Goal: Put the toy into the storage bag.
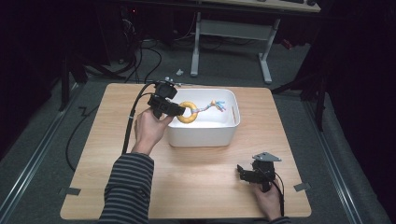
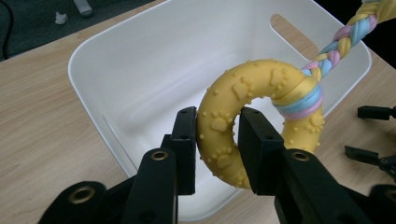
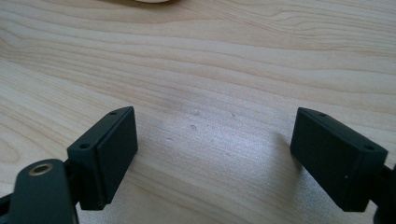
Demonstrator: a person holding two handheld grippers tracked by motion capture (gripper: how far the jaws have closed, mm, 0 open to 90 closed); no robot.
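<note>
Left gripper (image 1: pixel 176 110), black, cable trailing from its left end: held at the left rim of the white bin (image 1: pixel 203 135), jaws clamped on the yellow rubber ring (image 2: pixel 261 121), one pad on its outer edge, the other inside the hole. Ring: studded with raised paw prints and dots, hanging over the left half of the bin's interior, above its floor. Braided rope (image 2: pixel 343 39), pastel pink, blue and yellow: knotted round the ring on the side away from the jaws, running across toward the bin's right wall, its frayed end (image 1: pixel 218 105) near the slot handle there. Bin: rectangular, rounded corners, walls rising on all four sides of the toy, standing at the middle of the wooden table (image 1: pixel 116 186) toward its far edge; the left wall stands just beneath the left gripper, so the jaws reach in over the rim. Table, left of the bin: a bare strip under the person's striped sleeve (image 1: pixel 128 186). Table, in front of the bin: a broad bare stretch to the near edge. Right gripper (image 1: pixel 247 173), grey three-cornered plate on top: well apart from the bin, in front of its right corner near the near table edge, jaws spread wide over bare wood, holding nothing. Right of the bin: a bare margin to the table's right edge.
</note>
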